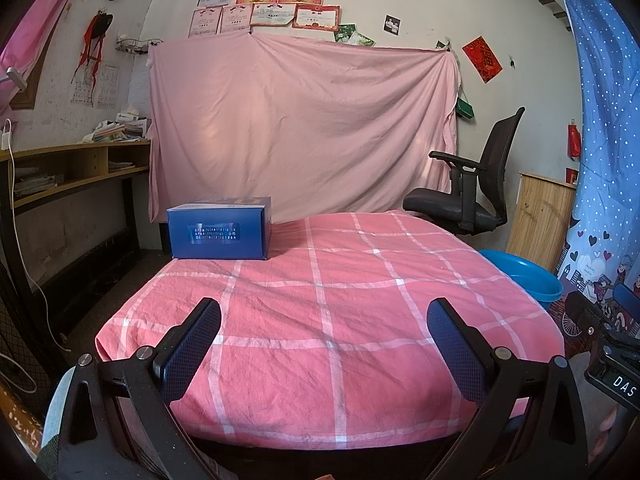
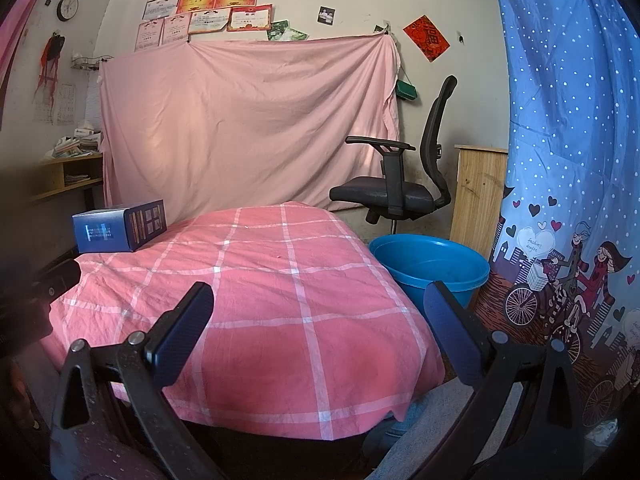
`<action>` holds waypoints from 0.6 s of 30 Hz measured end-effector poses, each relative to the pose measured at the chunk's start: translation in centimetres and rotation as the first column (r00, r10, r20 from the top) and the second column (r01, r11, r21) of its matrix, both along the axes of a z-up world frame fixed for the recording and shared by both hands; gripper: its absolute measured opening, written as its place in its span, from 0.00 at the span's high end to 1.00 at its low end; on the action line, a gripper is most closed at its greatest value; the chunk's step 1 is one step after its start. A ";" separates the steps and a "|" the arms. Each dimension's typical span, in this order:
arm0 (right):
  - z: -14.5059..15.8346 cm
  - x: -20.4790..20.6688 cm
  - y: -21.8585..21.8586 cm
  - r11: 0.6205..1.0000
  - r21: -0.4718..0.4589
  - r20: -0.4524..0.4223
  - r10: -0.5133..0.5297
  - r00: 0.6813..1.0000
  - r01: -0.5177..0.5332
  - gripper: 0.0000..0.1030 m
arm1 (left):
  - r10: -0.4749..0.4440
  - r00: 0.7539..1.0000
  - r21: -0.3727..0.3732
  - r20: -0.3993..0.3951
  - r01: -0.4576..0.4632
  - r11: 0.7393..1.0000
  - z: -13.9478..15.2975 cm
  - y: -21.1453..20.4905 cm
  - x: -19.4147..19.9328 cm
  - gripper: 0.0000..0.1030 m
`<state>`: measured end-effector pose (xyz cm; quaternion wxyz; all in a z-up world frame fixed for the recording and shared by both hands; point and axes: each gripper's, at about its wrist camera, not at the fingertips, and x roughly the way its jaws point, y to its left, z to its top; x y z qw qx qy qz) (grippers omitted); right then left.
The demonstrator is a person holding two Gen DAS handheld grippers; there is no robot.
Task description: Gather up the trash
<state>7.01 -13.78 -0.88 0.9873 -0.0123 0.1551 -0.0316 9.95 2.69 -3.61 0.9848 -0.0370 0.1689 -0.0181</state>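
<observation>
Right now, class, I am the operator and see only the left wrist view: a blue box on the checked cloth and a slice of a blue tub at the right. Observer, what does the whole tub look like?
Observer: In the right wrist view the blue tub stands upright beside the checked cloth, and no trash shows inside it.
Operator: I see only the body of the right gripper. Open or shut?
Observer: The right gripper is open, with nothing between its fingers.
Operator: What is on the box's right end?
Observer: The blue box has a printed pattern of small rectangles on that end.
</observation>
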 end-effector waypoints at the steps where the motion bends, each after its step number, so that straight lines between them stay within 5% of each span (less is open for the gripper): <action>1: 0.0 0.0 0.0 1.000 0.000 0.000 0.000 1.000 0.000 0.00 | 0.000 1.000 0.000 0.000 0.000 1.000 0.0 0.0 0.0 0.02; 18: 0.0 0.0 0.2 1.000 0.001 0.000 -0.001 1.000 0.001 0.00 | -0.004 1.000 0.005 0.005 0.004 1.000 0.3 0.0 -0.2 0.02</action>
